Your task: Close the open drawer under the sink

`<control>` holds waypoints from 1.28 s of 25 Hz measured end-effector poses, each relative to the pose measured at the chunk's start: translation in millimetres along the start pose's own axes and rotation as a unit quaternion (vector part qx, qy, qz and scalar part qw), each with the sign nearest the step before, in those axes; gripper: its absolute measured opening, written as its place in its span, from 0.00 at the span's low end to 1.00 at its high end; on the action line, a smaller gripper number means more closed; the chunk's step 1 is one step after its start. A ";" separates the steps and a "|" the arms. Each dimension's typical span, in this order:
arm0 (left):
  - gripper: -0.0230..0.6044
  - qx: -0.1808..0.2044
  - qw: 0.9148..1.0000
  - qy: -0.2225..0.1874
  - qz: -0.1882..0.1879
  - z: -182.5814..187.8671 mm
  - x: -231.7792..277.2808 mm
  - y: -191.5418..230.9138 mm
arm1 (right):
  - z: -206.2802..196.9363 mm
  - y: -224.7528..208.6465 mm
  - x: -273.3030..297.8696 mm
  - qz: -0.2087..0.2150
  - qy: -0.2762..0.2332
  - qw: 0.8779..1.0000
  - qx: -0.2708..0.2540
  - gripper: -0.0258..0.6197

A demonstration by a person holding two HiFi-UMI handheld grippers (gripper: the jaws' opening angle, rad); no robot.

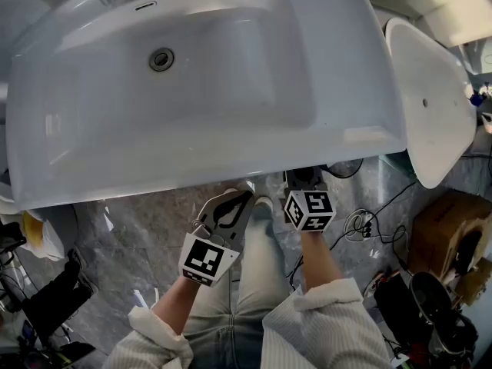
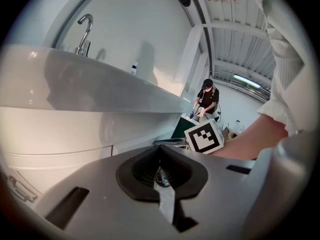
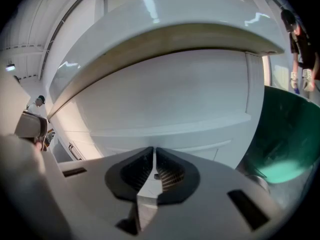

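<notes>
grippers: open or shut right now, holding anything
Left gripper: closed, holding nothing.
Right gripper: closed, holding nothing.

Even bright light, fisheye-warped dark edges

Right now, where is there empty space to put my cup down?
The sink basin is bare all around the drain, and so is its flat ledge on the right. The floor is crowded: cables and a cardboard box at right, black gear at left.
</notes>
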State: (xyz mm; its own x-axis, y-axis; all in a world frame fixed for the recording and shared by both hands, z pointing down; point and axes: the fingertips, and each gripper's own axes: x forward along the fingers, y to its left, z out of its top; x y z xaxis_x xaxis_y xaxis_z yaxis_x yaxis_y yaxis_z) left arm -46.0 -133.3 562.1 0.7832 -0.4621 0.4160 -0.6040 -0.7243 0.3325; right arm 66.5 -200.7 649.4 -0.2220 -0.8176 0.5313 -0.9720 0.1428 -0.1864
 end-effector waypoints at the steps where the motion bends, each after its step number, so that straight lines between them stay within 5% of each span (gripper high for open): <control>1: 0.06 0.001 1.000 0.000 0.001 0.8 0.7 -1.3 | 0.1 -0.6 -0.7 0.001 0.000 1.000 -0.001 0.09; 19: 0.06 0.016 1.000 -0.015 0.014 22.4 8.8 -35.9 | 16.6 5.8 -26.5 0.033 -0.011 0.999 -0.014 0.08; 32: 0.06 0.038 0.998 -0.051 0.009 81.1 -13.5 -87.2 | 58.5 34.0 -104.3 0.097 -0.001 0.994 -0.055 0.08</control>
State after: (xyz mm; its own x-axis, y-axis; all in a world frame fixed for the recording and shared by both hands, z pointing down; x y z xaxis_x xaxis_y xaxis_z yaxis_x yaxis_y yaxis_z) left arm 8.0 -105.4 458.9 0.7858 -0.5218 0.3321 -0.6078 -0.7509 0.2585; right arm 61.2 -143.2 539.3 -0.4054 -0.7701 0.4925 -0.9138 0.3570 -0.1939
